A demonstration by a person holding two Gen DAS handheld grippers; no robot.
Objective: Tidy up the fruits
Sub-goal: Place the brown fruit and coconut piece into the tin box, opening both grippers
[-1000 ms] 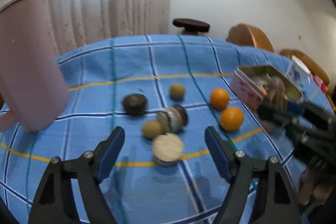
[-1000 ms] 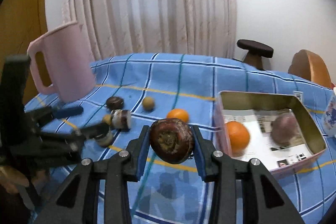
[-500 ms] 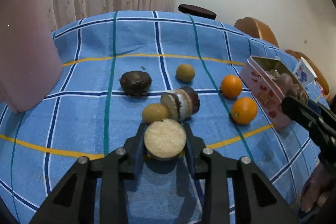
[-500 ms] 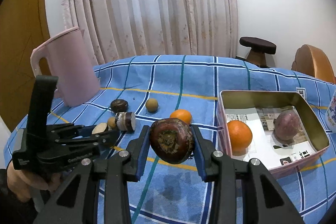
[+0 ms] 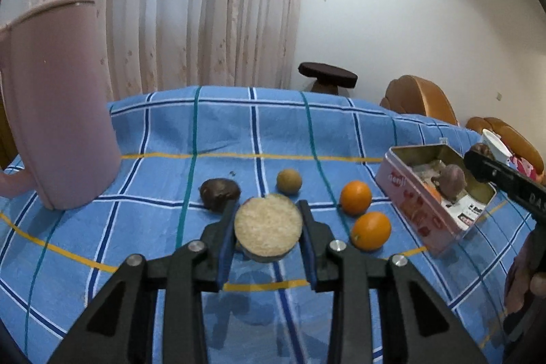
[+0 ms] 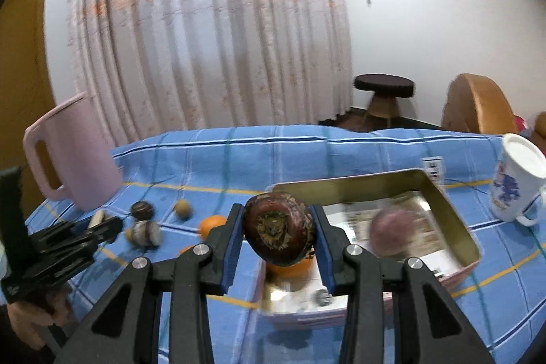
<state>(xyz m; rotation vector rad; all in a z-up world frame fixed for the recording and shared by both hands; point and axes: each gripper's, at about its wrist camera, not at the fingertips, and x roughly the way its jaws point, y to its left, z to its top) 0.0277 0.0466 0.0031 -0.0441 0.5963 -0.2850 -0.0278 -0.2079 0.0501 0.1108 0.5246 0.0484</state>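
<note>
My left gripper (image 5: 268, 227) is shut on a round pale cut fruit (image 5: 268, 224) and holds it above the blue checked cloth. Beyond it lie a dark brown fruit (image 5: 220, 193), a small tan fruit (image 5: 289, 181) and two oranges (image 5: 356, 197) (image 5: 371, 230). My right gripper (image 6: 278, 231) is shut on a dark brown fruit (image 6: 278, 232) above the near end of the open tin box (image 6: 467, 244), which holds an orange (image 6: 290, 268) and a purple fruit (image 6: 392, 229). The tin (image 5: 419, 214) also shows at right in the left wrist view.
A tall pink jug (image 5: 54, 104) stands at the left of the table. A white printed mug (image 6: 515, 183) stands right of the tin. A stool (image 5: 327, 79) and wooden chairs (image 5: 419, 101) are behind the table.
My left gripper closed on the pale cut fruit and lifted it off the cloth. My right gripper carried the dark fruit right, from beside the tin to over it.
</note>
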